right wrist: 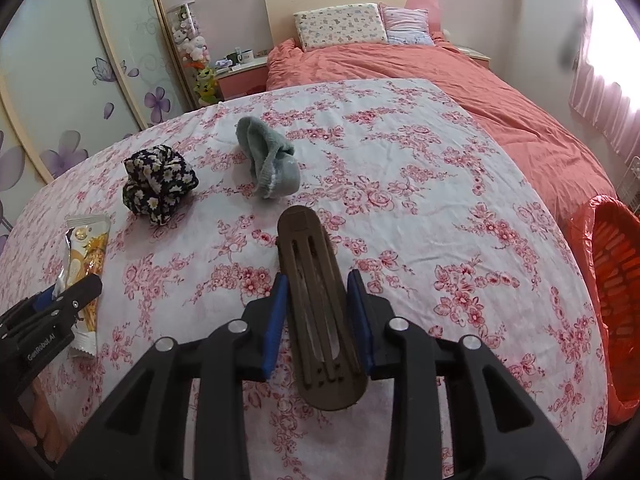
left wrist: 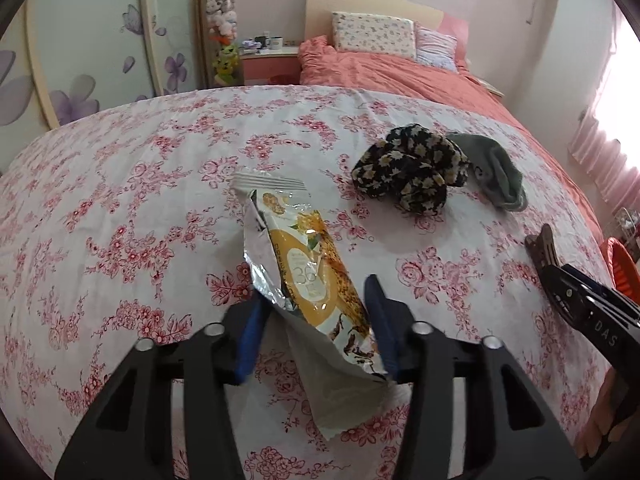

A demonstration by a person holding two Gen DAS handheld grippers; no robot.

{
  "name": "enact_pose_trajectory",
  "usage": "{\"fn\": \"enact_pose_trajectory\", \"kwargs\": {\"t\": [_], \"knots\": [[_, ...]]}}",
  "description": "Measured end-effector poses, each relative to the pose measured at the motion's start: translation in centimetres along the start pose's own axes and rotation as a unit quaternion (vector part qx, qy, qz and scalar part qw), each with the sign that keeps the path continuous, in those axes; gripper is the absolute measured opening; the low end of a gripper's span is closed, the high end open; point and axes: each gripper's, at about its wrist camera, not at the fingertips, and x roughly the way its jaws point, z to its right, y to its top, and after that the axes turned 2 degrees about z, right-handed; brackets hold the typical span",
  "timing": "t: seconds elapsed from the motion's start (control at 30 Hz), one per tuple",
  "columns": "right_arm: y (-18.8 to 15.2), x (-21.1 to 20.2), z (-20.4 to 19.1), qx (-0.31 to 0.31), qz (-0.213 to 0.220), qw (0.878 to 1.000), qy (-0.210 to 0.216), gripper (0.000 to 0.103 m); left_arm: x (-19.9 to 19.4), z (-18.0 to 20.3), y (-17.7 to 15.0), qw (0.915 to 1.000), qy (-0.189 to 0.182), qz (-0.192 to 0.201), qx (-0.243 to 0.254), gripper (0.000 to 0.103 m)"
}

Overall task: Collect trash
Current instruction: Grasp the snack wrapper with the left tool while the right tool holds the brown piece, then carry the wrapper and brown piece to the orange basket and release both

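The left gripper point(left wrist: 316, 320) fingers pinch the empty snack wrapper point(left wrist: 308, 264) near its torn end, lifting it off the floral sheet point(left wrist: 140, 208). The right gripper point(right wrist: 318, 320) clamps a brown hair clip point(right wrist: 316, 300), probably bound for the orange bin point(right wrist: 612, 280) just beside the bed.

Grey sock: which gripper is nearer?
Right. The right gripper, shut on a brown hair clip, sits just short of the grey sock. The left gripper is farther off, astride the snack wrapper.
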Motion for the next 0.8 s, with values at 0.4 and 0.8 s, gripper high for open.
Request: {"fn": "enact_pose_trajectory", "kwargs": {"t": [0.4,0.8], "knots": [[-0.7,-2.2,1.4,0.018,0.014,1.0,0.013,0.029,-1.9,0.0,0.5,0.9996,-0.02,0.017,0.007,0.043],[0.3,-9.0,3.9,0.036,0.082,0.996,0.022,0.029,-5.9,4.7,2.5,0.995,-0.069,0.06,0.041,0.043]]}}
